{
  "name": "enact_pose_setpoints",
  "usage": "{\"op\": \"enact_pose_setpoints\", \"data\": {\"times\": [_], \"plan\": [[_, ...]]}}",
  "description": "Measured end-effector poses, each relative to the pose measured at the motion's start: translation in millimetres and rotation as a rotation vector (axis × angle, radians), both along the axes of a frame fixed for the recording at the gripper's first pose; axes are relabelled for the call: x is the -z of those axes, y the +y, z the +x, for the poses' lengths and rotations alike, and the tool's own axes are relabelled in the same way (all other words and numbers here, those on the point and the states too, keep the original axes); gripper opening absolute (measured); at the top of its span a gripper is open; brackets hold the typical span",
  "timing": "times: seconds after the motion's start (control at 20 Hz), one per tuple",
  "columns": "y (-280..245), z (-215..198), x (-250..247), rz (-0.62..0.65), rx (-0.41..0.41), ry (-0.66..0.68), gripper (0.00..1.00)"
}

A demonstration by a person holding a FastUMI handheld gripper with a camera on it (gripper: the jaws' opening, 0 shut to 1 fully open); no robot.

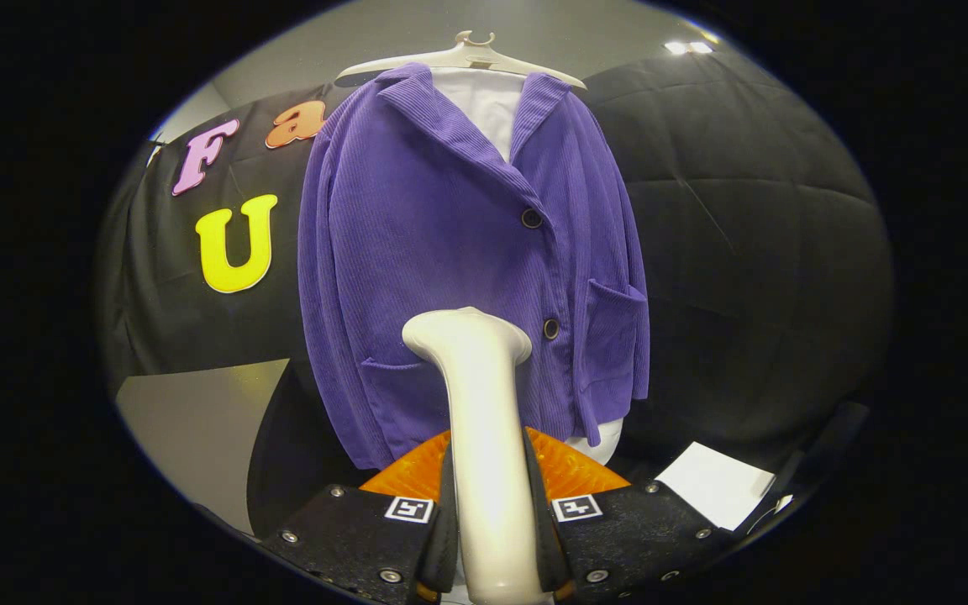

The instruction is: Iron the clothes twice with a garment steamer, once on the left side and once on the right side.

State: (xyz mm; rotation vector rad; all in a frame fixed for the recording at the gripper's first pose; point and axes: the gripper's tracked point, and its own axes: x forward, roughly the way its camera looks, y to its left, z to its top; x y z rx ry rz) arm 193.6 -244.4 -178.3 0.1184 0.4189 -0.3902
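Note:
A purple corduroy jacket hangs on a pale hanger over a white shirt, straight ahead of me. My gripper is shut on the white garment steamer, both black fingers pressing its handle from either side. The steamer's head points up and forward, level with the jacket's lower front, between its left pocket and the lower button. Whether the head touches the cloth I cannot tell.
An orange ribbed surface lies just beyond the fingers under the jacket's hem. A white sheet of paper rests to the right of it. Black quilted cloth forms the wall behind, with grey floor at the lower left.

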Motion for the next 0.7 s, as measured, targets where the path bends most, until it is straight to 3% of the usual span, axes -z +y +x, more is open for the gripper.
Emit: {"op": "enact_pose_setpoints", "data": {"times": [0.35, 0.7], "plan": [[7, -17, 37, 0.006, -0.013, 0.04, 0.37], [25, -42, 93, -0.002, -0.058, 0.197, 0.37]]}}
